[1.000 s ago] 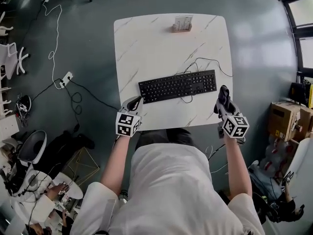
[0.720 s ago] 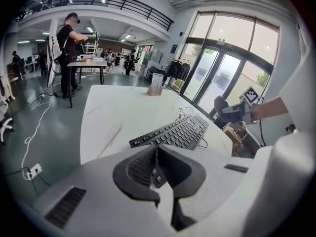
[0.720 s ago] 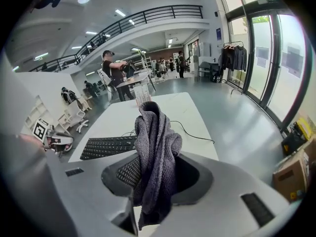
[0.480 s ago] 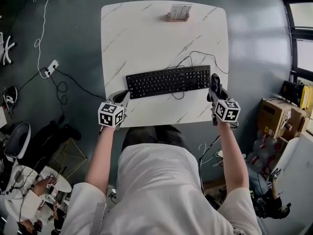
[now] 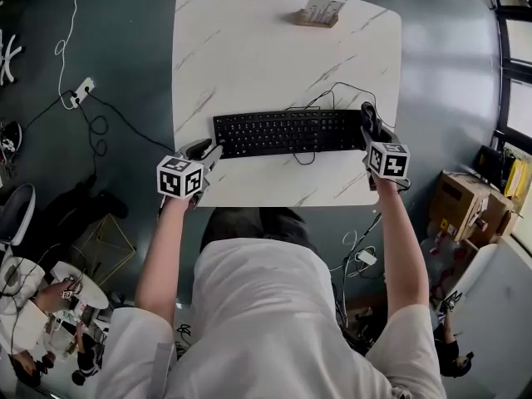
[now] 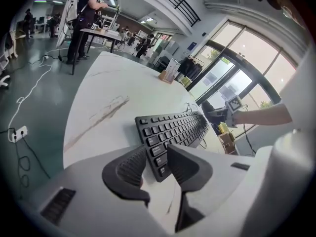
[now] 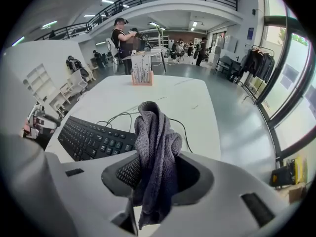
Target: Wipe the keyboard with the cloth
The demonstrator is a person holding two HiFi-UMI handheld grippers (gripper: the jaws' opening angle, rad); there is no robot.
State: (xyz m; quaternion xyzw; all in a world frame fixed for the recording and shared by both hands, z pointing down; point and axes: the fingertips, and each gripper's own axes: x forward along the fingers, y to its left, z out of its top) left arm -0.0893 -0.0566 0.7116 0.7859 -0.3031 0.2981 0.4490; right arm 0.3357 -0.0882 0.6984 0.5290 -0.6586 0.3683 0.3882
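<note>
A black keyboard (image 5: 287, 131) lies across the white marble table (image 5: 249, 48). My left gripper (image 5: 204, 152) is at the keyboard's left end, low over the tabletop. Its jaws are opening and hold nothing. In the left gripper view the keyboard's (image 6: 173, 130) near corner shows through the gap of the left gripper (image 6: 155, 164). My right gripper (image 5: 368, 127) is at the keyboard's right end, shut on a dark grey cloth (image 5: 366, 116). In the right gripper view the cloth (image 7: 155, 142) stands bunched between the pads of the right gripper (image 7: 155, 174), with the keyboard (image 7: 94, 139) to its left.
The keyboard's cable (image 5: 332, 94) loops on the table behind it. A wooden card holder (image 5: 320, 12) stands at the far edge. On the floor are a power strip (image 5: 83, 90) with cords at the left and cardboard boxes (image 5: 461, 198) at the right.
Both grippers have come down and closed in on the keyboard's two ends. The right one still carries the cloth.
</note>
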